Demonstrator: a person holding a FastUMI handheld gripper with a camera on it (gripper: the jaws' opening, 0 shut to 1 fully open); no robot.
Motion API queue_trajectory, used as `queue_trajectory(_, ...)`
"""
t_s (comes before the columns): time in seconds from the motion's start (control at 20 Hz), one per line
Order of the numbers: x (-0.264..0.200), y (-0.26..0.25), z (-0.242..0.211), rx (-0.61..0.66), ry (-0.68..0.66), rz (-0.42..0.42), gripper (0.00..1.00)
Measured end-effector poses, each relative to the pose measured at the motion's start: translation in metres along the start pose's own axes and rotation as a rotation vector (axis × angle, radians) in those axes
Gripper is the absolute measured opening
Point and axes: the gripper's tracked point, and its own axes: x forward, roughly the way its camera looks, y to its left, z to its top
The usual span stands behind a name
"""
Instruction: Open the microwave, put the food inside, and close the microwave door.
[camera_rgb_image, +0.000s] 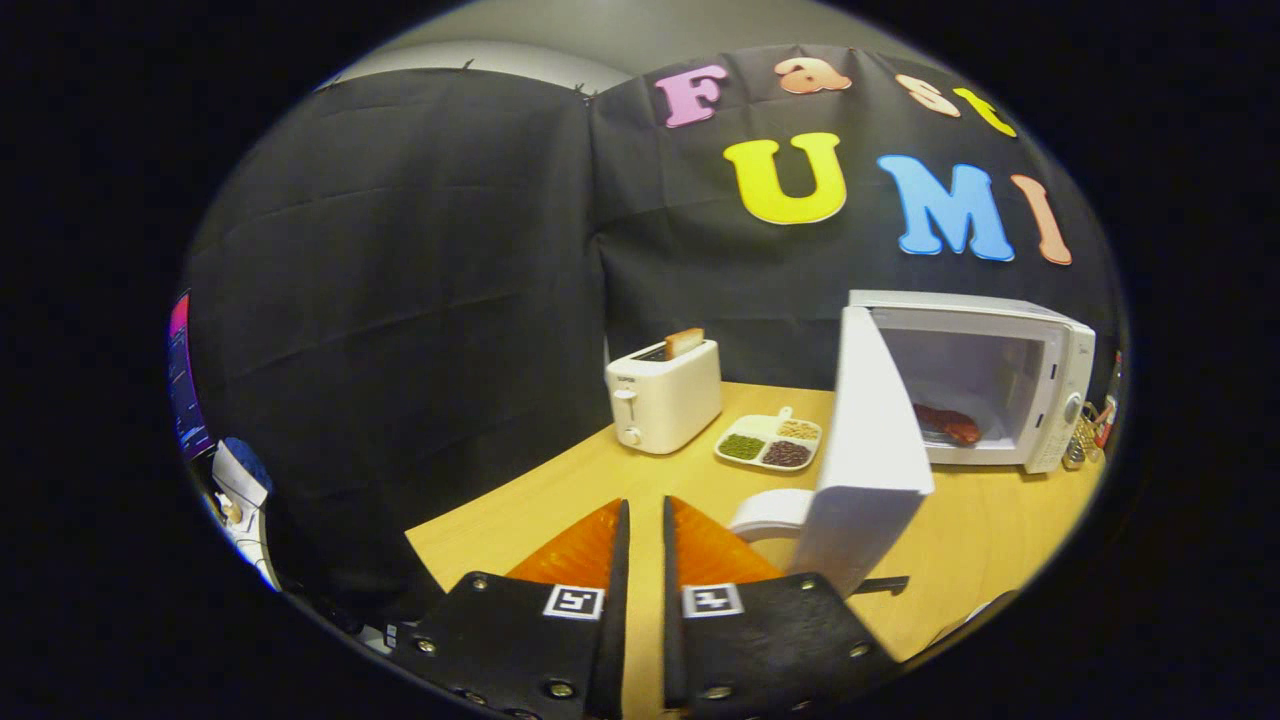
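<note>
White microwave (1010, 370) on the counter (960, 540), door (865, 440) swung wide, food (947, 423) already inside. Gripper (642, 545) nearly closed and empty, just beside the door; the stiff, light panel should swing shut if pushed on its free edge

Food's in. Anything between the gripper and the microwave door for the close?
Nothing visible. The gripper, fingers nearly together and holding nothing, sits left of the open door; bare table lies between. The toaster and divided dish sit farther back.
</note>
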Motion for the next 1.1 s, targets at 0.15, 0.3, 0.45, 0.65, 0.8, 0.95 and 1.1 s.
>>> queue_trajectory(0.15, -0.002, -0.01, -0.005, -0.025, 0.024, -0.022, 0.01)
queue_trajectory(0.3, -0.01, -0.03, -0.007, -0.052, 0.036, -0.081, 0.01)
queue_trajectory(0.45, -0.016, -0.05, -0.004, -0.018, 0.034, -0.096, 0.01)
queue_trajectory(0.65, -0.026, -0.087, 0.0, 0.004, 0.043, -0.154, 0.01)
queue_trajectory(0.8, -0.032, -0.116, 0.008, 0.025, 0.036, -0.202, 0.01)
queue_trajectory(0.95, -0.037, -0.145, 0.013, 0.035, 0.041, -0.241, 0.01)
queue_trajectory(1.1, -0.043, -0.169, 0.018, 0.047, 0.047, -0.273, 0.01)
